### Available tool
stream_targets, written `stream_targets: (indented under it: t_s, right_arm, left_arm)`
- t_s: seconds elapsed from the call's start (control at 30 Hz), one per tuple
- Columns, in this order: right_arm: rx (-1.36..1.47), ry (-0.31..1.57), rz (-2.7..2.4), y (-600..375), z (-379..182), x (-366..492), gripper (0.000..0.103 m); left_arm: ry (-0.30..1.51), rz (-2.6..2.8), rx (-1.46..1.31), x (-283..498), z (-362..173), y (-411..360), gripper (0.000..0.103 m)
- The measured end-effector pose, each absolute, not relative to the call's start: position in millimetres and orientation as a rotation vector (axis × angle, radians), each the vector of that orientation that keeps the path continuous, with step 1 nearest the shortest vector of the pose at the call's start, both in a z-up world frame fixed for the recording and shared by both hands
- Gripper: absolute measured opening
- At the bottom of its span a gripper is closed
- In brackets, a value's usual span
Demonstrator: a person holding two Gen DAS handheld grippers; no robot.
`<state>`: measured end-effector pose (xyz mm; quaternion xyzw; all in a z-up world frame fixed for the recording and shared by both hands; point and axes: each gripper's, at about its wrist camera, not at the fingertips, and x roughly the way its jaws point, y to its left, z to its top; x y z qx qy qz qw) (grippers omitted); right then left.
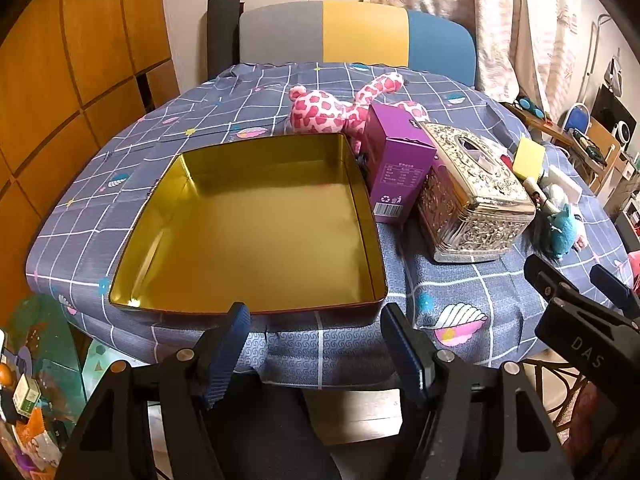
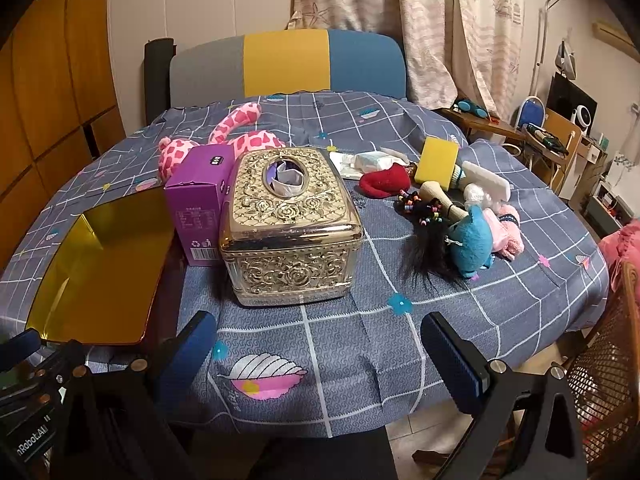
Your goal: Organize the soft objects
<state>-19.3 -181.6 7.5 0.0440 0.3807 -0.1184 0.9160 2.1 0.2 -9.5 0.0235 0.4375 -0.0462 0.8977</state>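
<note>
Both claws hang spread and empty at the table's (image 2: 500,312) near edge: left claw (image 1: 314,340), right claw (image 2: 320,356). Tin tray (image 1: 120,276) bare. Right should pinch the blue plush (image 2: 472,244) mid-body, avoiding the doll hair (image 2: 424,248).

Both handheld grippers spread wide, gripping nothing

The black left gripper with blue ribbed pads (image 1: 314,314) angles downward, jaws apart and empty. The matching black right gripper with blue pads (image 2: 320,326) tilts down likewise, its fingers wide and bare.
</note>
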Motion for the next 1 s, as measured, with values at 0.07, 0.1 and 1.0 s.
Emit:
stream_targets:
  t_s: [0.07, 0.1, 1.0]
  right_arm:
    - [0.094, 0.787, -0.243, -182.4, 6.7, -19.0, 0.103]
    - [0.095, 0.788, -0.243, -182.7, 6.4, -19.0, 0.103]
    - [0.093, 0.796, -0.240, -184.4, 5.0, -16.4, 0.103]
  left_arm:
    - [0.906, -0.096, 0.048, 2.2, -10.1, 0.0, 0.069]
    - [0.906, -0.096, 0.048, 2.2, -9.9, 0.1, 0.069]
    - [0.907, -0.123, 0.046, 3.4, -12.2, -2.3, 0.069]
